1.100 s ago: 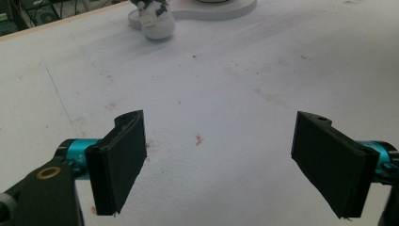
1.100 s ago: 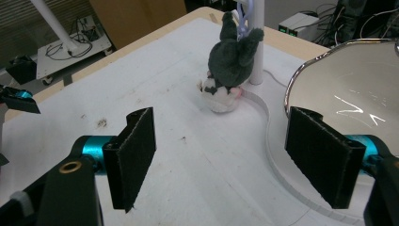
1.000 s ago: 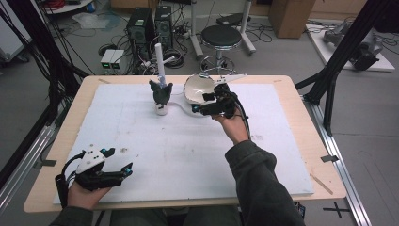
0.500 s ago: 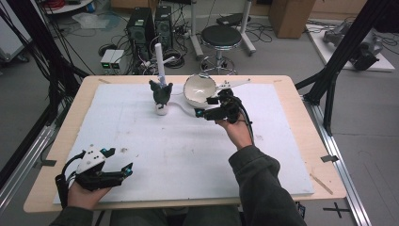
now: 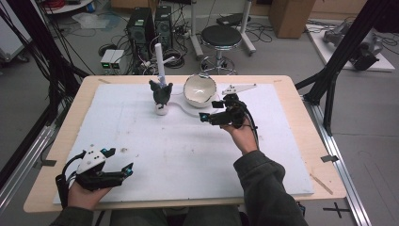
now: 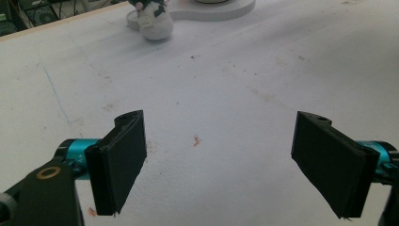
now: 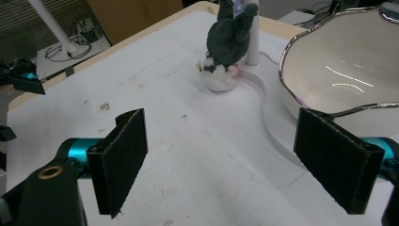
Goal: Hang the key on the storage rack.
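A white bowl (image 5: 199, 89) with a wavy silver rim stands at the far middle of the table on a flat white base (image 5: 181, 104). Left of it a dark grey plush toy (image 5: 161, 96) sits in a white egg-like cup, beside a white post (image 5: 160, 56). My right gripper (image 5: 211, 109) hovers open just in front of the bowl, apart from it. In the right gripper view the bowl (image 7: 343, 70) is beyond the right jaw and the toy (image 7: 226, 42) is ahead; nothing lies between the fingers of the right gripper (image 7: 226, 160). My left gripper (image 5: 118, 160) rests open at the near left.
A white sheet (image 5: 188, 155) covers most of the wooden table (image 5: 306, 122). The left gripper (image 6: 221, 160) faces stained bare sheet, with the toy (image 6: 153, 23) far ahead. Computers, cables and a stool (image 5: 221, 35) stand on the floor behind the table.
My right gripper has drawn back from the bowl's rim toward the person and now stands clear of it. The left gripper has stayed put.
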{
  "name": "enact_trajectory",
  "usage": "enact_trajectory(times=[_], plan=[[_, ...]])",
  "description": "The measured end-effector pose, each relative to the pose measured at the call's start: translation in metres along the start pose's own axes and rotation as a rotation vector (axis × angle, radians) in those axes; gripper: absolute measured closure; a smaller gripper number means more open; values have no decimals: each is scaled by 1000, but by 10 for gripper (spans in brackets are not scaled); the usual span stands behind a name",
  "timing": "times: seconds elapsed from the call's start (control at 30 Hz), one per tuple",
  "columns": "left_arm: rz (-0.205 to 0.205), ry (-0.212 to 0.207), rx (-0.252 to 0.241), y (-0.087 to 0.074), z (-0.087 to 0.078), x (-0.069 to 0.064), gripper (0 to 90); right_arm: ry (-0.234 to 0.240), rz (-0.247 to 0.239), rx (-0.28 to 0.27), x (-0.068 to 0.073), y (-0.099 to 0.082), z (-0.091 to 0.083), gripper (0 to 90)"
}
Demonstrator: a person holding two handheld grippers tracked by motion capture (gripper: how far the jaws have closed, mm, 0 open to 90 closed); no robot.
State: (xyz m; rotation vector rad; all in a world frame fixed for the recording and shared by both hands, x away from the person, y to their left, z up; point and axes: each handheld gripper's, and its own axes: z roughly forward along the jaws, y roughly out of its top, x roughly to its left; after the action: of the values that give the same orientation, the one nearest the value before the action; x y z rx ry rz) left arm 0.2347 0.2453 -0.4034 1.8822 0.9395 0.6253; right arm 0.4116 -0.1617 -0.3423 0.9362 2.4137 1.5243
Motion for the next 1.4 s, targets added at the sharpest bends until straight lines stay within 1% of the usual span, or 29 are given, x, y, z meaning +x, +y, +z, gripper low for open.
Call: enact_trajectory(times=[0.17,0.37,0.87,0.97,1.07,1.17,1.27,1.4], plan=[[-5,0,-2,0,0,0,189,-1,-1,-2,0,-4,-4,168],[-1,2,-1,0,0,0,189,-6,3,-11,0,-9,-9,166],[-3,4,-1,0,0,-1,189,-25,22,-30,-4,-28,-24,157],[-6,3,-1,0,1,-1,189,-29,20,-22,-5,-29,-27,148],[-7,3,-2,0,1,-1,189,-34,14,-32,-4,-30,-30,147],[-3,3,-1,0,0,0,189,-40,12,-26,-4,-31,-32,146],[-8,4,-2,0,0,0,189,-47,6,-22,-4,-32,-33,133],[-8,3,-2,0,0,0,189,-49,13,-25,-3,-36,-36,133]])
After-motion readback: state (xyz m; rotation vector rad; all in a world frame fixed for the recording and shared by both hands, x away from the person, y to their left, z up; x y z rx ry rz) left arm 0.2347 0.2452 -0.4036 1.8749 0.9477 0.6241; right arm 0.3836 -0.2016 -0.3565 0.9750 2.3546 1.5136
